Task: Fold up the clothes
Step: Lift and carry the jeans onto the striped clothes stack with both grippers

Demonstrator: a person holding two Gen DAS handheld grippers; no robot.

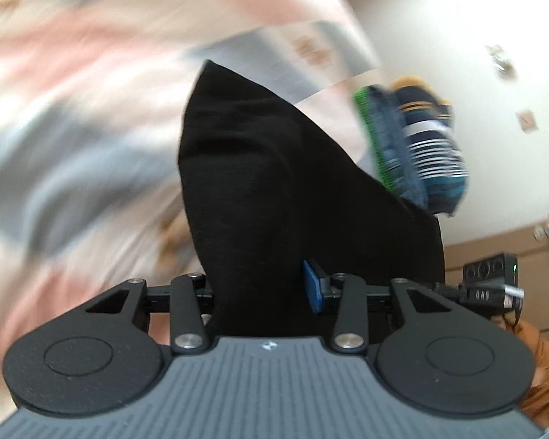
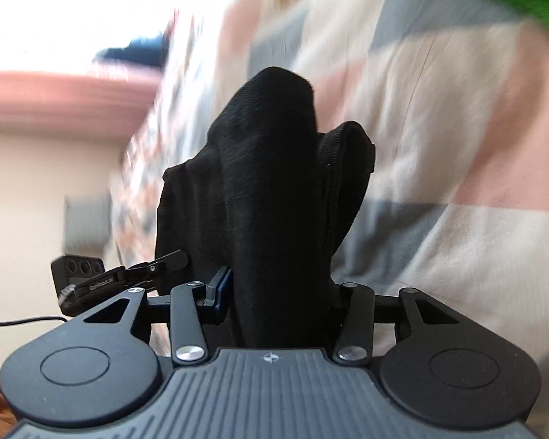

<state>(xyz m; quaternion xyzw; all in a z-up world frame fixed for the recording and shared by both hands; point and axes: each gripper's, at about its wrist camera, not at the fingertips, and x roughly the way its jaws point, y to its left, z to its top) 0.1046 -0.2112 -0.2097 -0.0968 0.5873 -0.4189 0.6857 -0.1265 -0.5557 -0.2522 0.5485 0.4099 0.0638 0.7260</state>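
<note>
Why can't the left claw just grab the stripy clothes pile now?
Probably not yet: the left claw is shut on the black garment, which fills it and hangs between it and the stripy pile.

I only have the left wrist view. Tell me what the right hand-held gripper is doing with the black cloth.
Observer: The right hand-held gripper is shut on the black garment, which bunches up between its fingers.
Operator: Report what edge it has.
Observer: A stitched hem shows on the fold at the garment's right side.
Operator: Say what lies behind it there.
Observer: The patchwork bedspread in pink, grey and cream, blurred by motion.
Operator: Anything of the left hand-held gripper?
Observer: Its camera end shows at the lower left, beside the garment.
</note>
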